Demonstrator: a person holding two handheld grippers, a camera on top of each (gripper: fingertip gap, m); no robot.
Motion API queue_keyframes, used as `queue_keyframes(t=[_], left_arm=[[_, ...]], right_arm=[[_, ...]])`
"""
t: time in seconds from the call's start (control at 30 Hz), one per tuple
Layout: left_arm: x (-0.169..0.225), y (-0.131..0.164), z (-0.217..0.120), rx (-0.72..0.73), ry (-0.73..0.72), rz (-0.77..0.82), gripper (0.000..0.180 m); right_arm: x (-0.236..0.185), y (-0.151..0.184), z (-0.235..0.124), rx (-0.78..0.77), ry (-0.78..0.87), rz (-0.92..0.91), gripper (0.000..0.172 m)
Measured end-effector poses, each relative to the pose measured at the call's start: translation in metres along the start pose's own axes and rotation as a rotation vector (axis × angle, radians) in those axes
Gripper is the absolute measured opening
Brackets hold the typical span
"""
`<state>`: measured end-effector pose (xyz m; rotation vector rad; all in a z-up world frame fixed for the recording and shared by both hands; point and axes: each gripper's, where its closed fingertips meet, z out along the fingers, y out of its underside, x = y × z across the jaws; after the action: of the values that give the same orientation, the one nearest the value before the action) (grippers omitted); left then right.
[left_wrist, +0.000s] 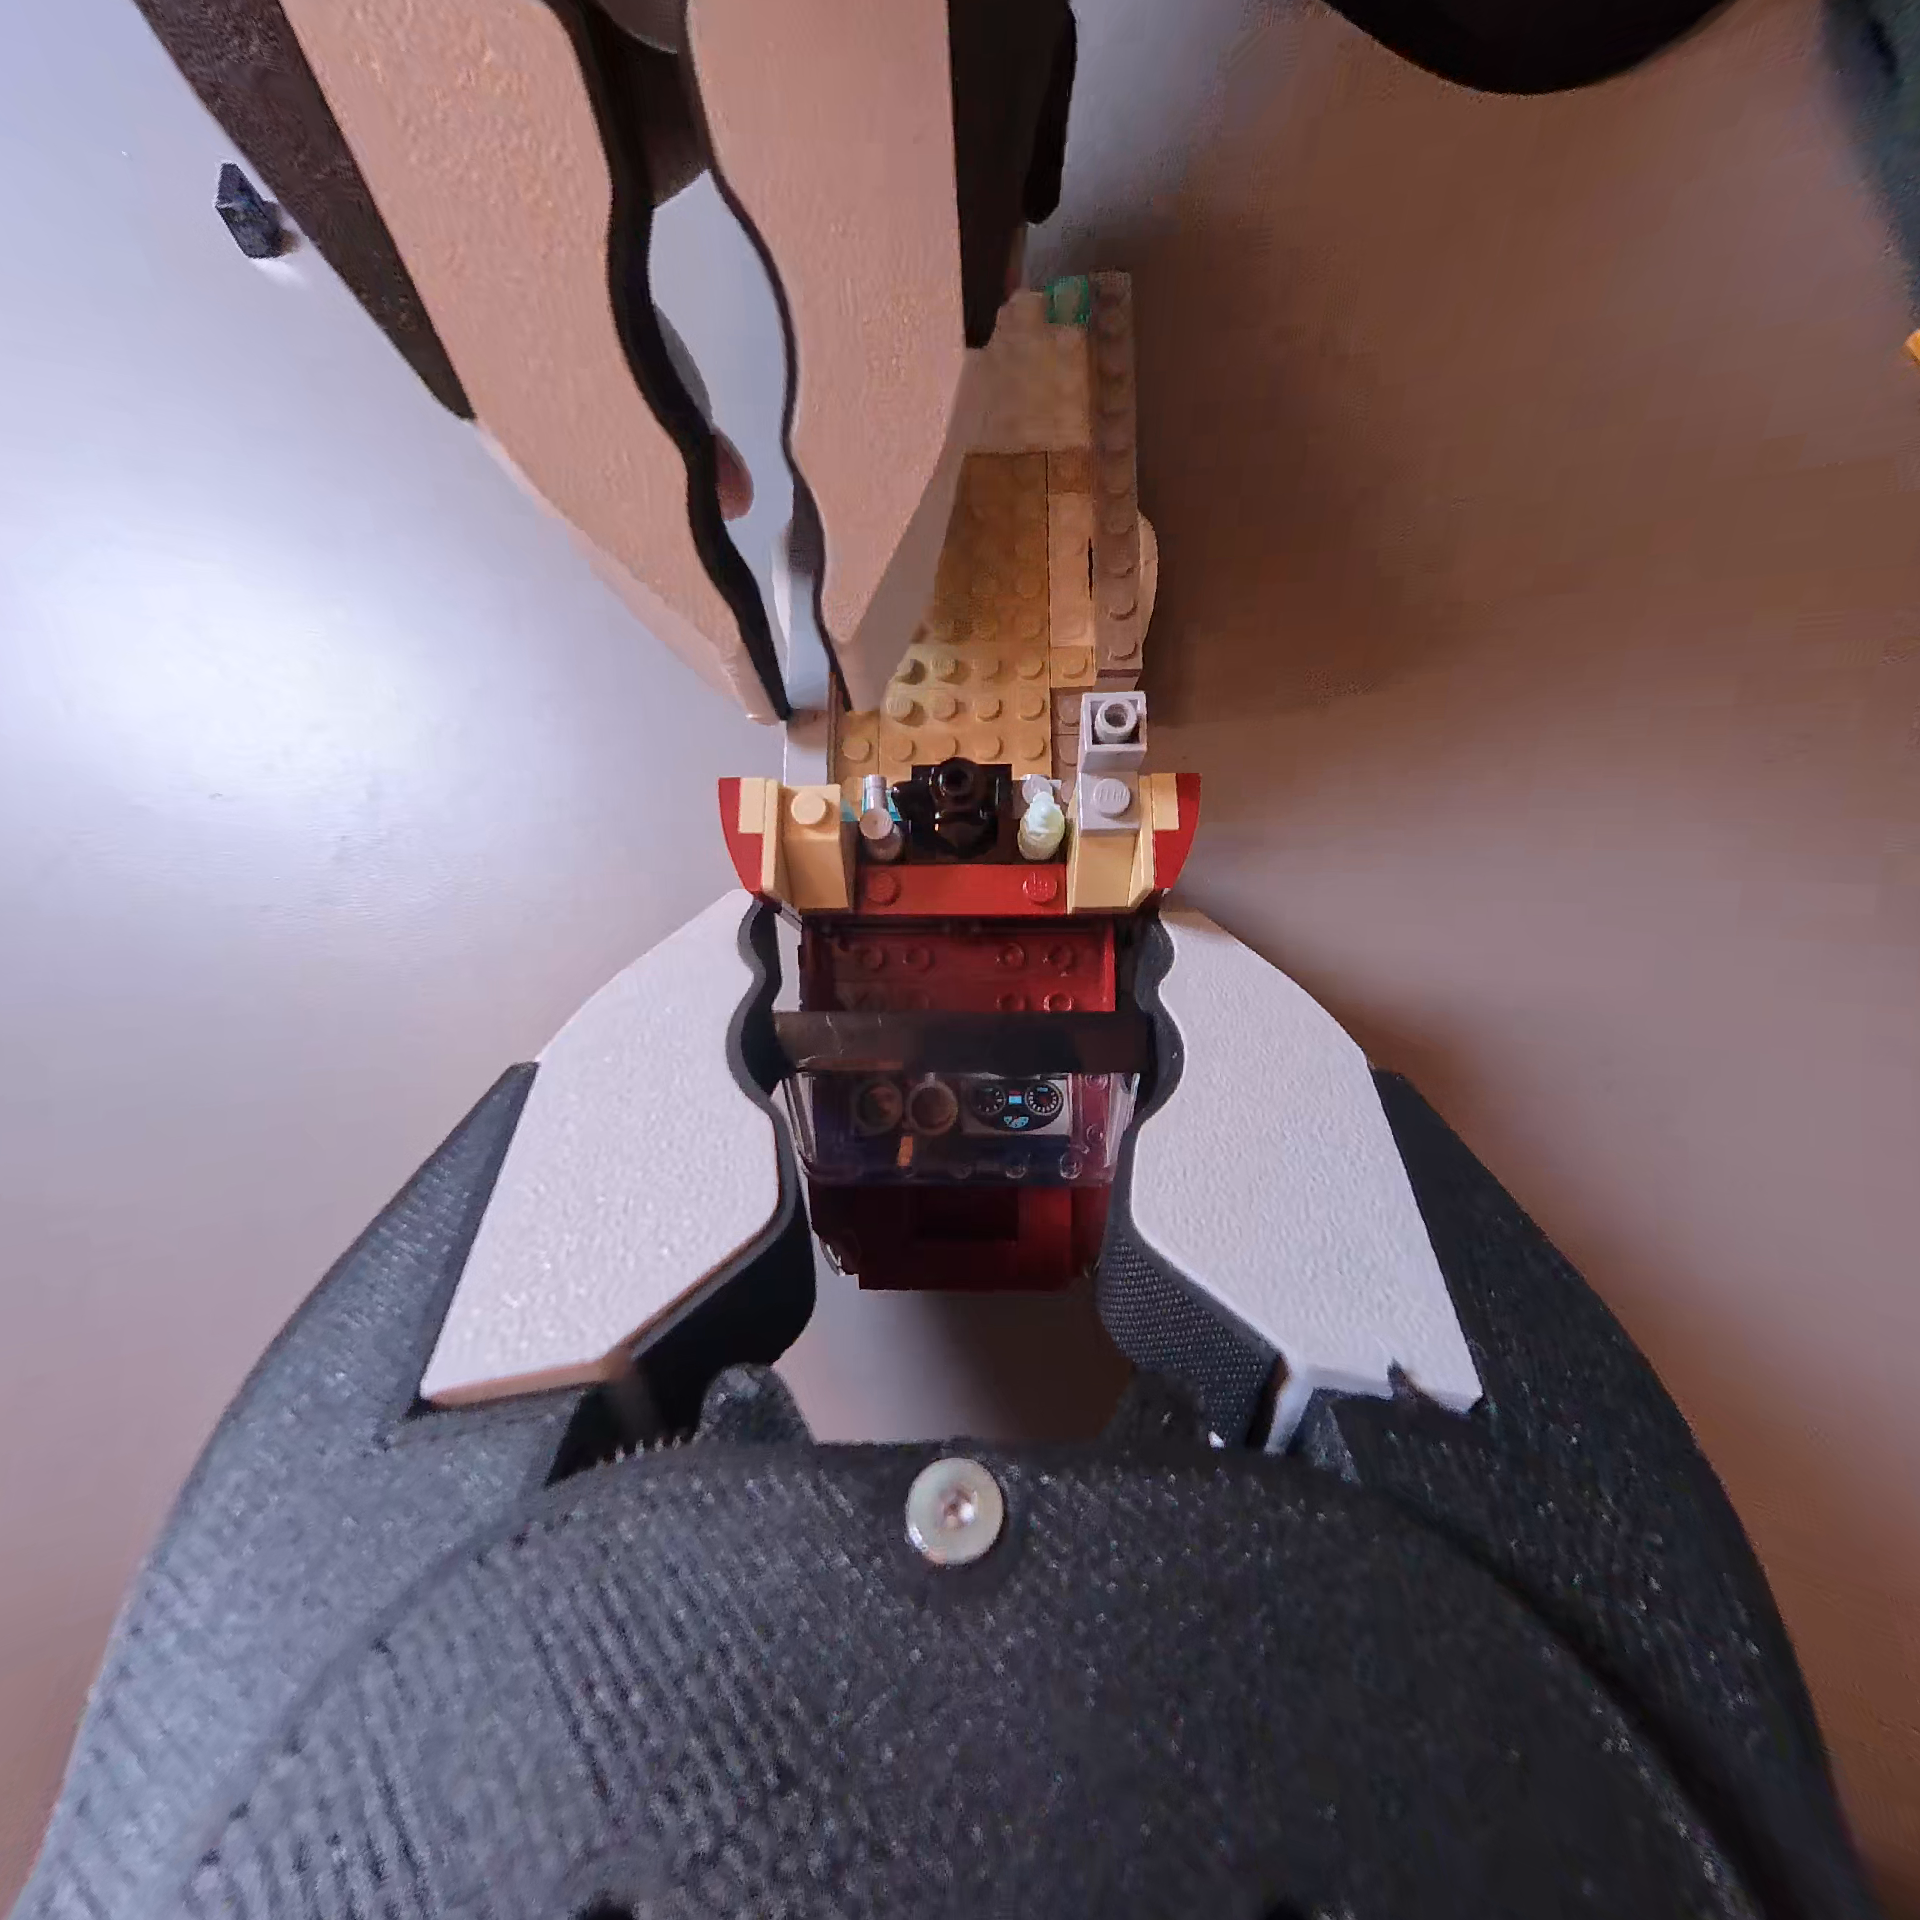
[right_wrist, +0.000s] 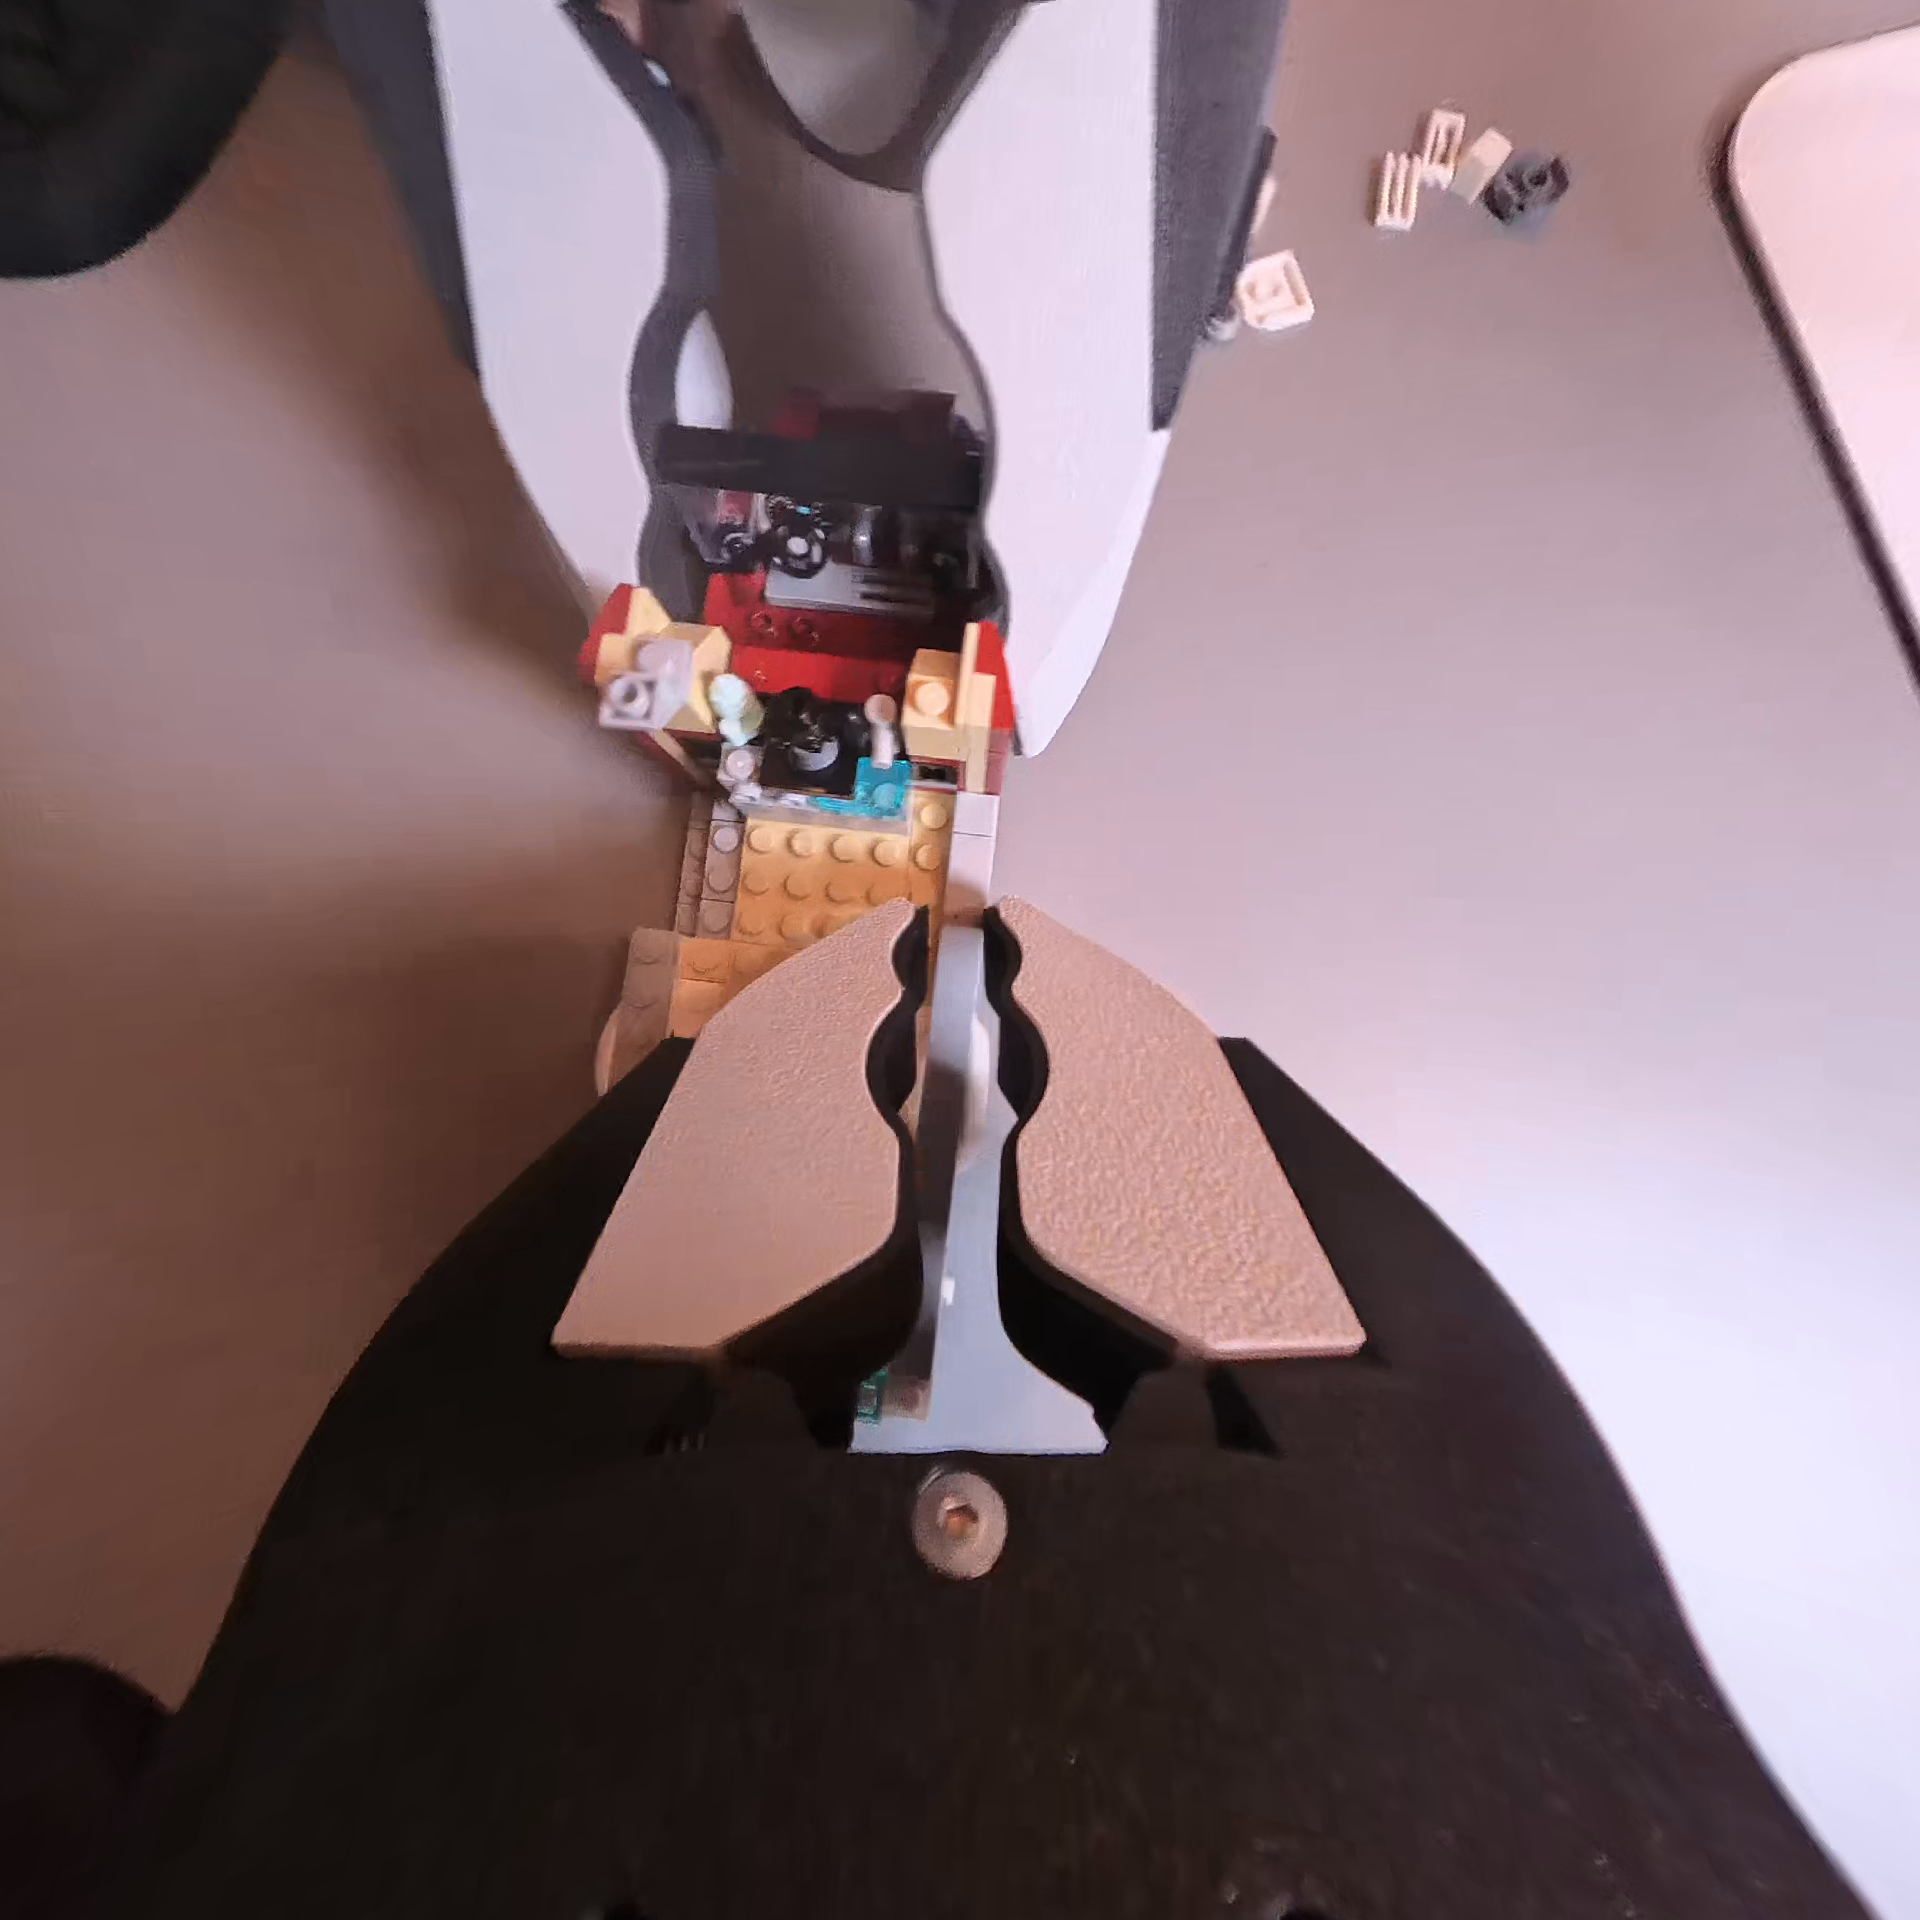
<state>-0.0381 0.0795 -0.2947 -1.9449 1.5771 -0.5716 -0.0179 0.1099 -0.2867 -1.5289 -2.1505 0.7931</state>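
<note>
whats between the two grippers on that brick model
A tan studded deck and a black piece flanked by small pegs, clearest in the left wrist view.

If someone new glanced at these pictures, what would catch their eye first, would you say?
Most likely the red-and-tan brick vehicle on the table, gripped at both ends. The left gripper clamps its dark red cab end, while the right gripper pinches a pale grey panel along the tan studded bed. A few loose pale bricks lie farther off.
</note>
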Motion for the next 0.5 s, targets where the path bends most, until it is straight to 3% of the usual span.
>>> queue_keyframes(t=[0.23,0.5], left_arm=[[0.0020,-0.0001,0.0000,0.010,0.001,-0.008,0.067],[0.0062,0.0006,0.0000,0.003,0.030,-0.008,0.067]], right_arm=[[0.0007,0.0024,0.0040,-0.094,-0.071,0.012,0.008],[-0.0031,0.0009,0.0029,0.034,0.053,-0.160,0.007]])
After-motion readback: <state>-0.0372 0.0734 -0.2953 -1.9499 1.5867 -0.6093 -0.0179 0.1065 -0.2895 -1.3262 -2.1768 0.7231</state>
